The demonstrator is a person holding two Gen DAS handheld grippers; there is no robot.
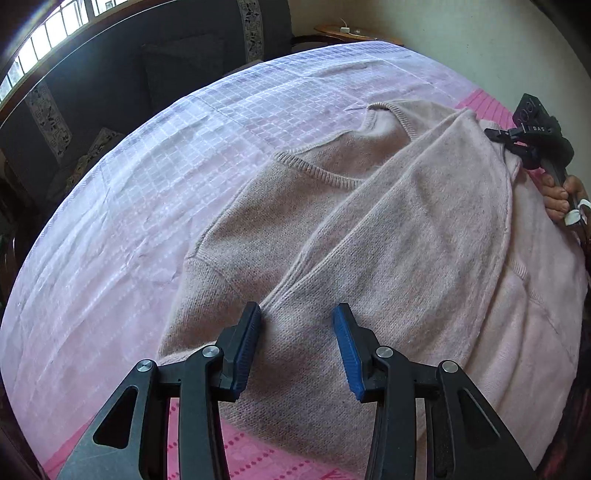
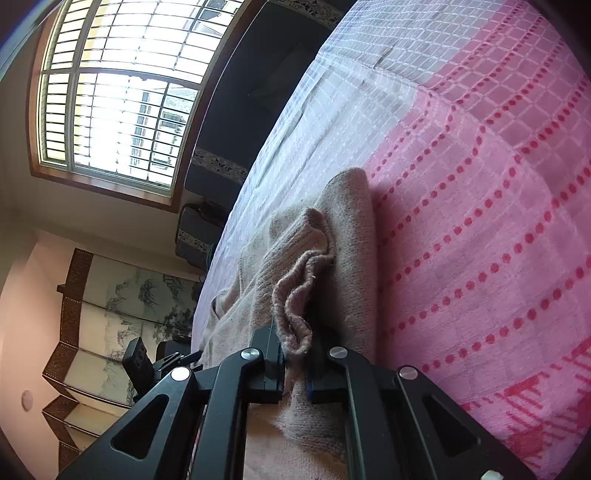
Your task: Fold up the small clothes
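Sweater neckline only in left view

A bed covered by a woven bedspread, pale lilac with a white grid pattern, bordered in pink with rows of red dots. A large grid-paned window in a wooden frame, through which strong daylight is admitted and buildings are seen outside. A dark sofa with patterned trim bands is placed beyond the bed, below the window. A folding screen painted with an ink landscape is stood against a pale pink wall. A small wooden table is set by a cream wall.
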